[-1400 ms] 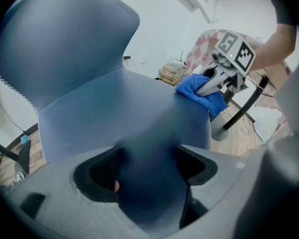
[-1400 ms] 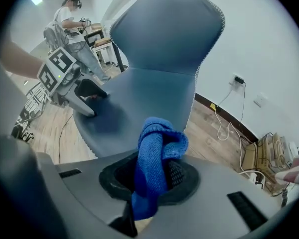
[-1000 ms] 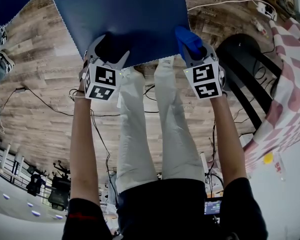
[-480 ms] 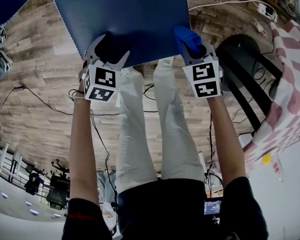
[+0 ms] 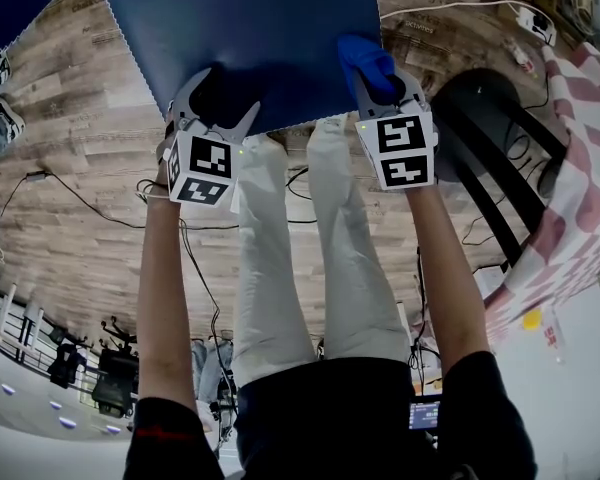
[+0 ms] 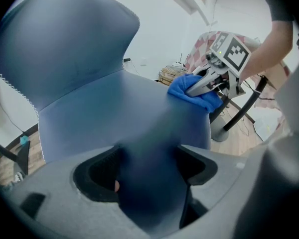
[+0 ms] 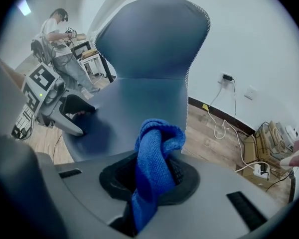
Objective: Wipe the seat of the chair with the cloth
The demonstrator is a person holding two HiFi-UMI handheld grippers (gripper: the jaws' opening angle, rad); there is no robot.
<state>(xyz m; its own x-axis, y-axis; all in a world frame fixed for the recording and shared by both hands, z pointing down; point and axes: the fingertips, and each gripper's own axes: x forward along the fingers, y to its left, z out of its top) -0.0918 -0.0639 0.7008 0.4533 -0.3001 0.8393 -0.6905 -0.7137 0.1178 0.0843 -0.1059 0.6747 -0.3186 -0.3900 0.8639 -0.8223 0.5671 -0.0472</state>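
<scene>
The blue chair seat [image 5: 250, 38] fills the top of the head view; its backrest [image 7: 152, 36] rises behind it in the right gripper view. My left gripper [image 5: 216, 96] is shut on the seat's front edge, and the blue shell fills the gap between its jaws [image 6: 147, 168]. My right gripper [image 5: 375, 76] is shut on a bunched bright blue cloth [image 7: 154, 158]. It holds the cloth [image 5: 363, 56] against the seat's near right edge. In the left gripper view the cloth [image 6: 194, 91] rests on the seat under the right gripper [image 6: 217, 76].
A black round-based stand [image 5: 485, 118] and a red-checked tablecloth [image 5: 580, 168] lie to the right. Cables and a power strip [image 5: 533, 20] run over the wooden floor [image 5: 80, 168]. Another person [image 7: 60, 39] stands far behind the chair.
My right gripper has carried the cloth a little left and farther onto the seat. The left gripper has kept its hold on the seat's edge.
</scene>
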